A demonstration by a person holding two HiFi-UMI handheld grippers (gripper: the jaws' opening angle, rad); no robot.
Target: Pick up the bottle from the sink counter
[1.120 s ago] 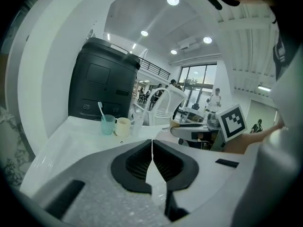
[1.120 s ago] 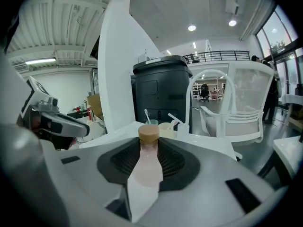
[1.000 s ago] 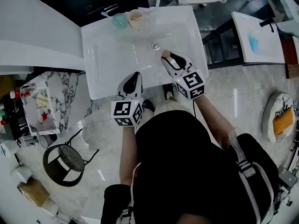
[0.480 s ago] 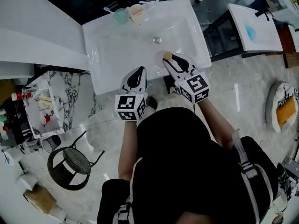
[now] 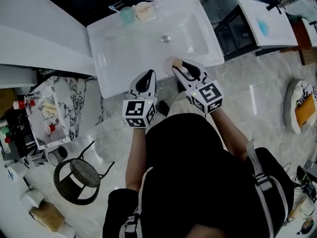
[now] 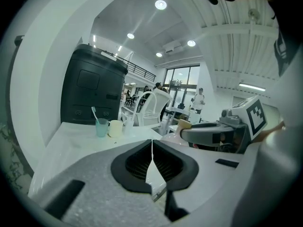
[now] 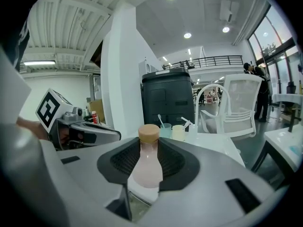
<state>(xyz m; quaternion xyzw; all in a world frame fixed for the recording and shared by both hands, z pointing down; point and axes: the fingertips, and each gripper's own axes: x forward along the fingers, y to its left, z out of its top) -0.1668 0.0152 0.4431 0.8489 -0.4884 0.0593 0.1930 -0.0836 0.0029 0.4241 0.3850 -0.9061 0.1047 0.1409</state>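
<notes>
A small pale pink bottle with a tan cap stands upright between the jaws of my right gripper, which is shut on it. In the head view that gripper sits at the front edge of the white sink counter, right of centre. The left gripper hovers beside it at the counter's front edge, its jaws shut with nothing between them. In the left gripper view the right gripper with the bottle's cap shows at the right.
A teal cup with a toothbrush and a cream cup stand at the counter's back edge. The basin drain lies mid-sink. A marble side table and a black wire basket are on the floor at the left.
The right gripper has drawn back with the bottle from over the basin to the counter's front edge. The left gripper has shifted slightly as well.
</notes>
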